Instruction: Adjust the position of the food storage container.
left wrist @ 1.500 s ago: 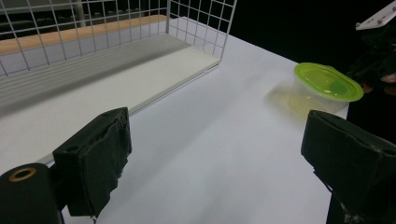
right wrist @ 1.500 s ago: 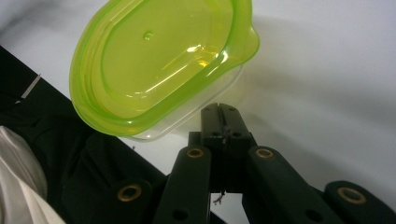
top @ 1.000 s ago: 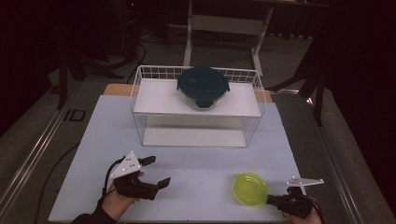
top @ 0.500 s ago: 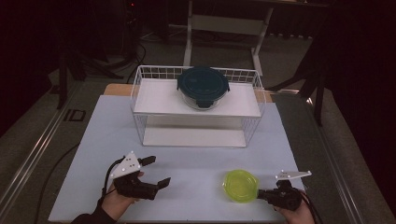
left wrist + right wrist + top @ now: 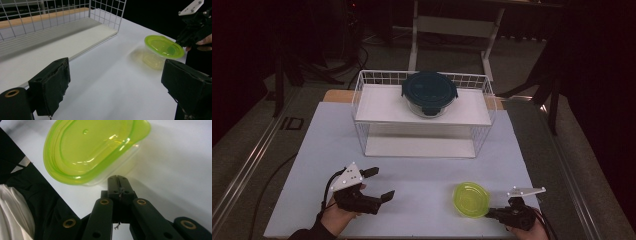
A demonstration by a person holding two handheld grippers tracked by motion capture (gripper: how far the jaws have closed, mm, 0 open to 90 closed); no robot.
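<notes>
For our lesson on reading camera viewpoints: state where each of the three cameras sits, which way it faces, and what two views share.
High view: above the near edge, looking forward and down at the wire basket; both hands enter below.
Left gripper view: rides the left gripper, facing across the white table; own open jaws frame it.
Right gripper view: rides the right gripper, looking along its shut jaws.
Shared: the green-lidded container.
</notes>
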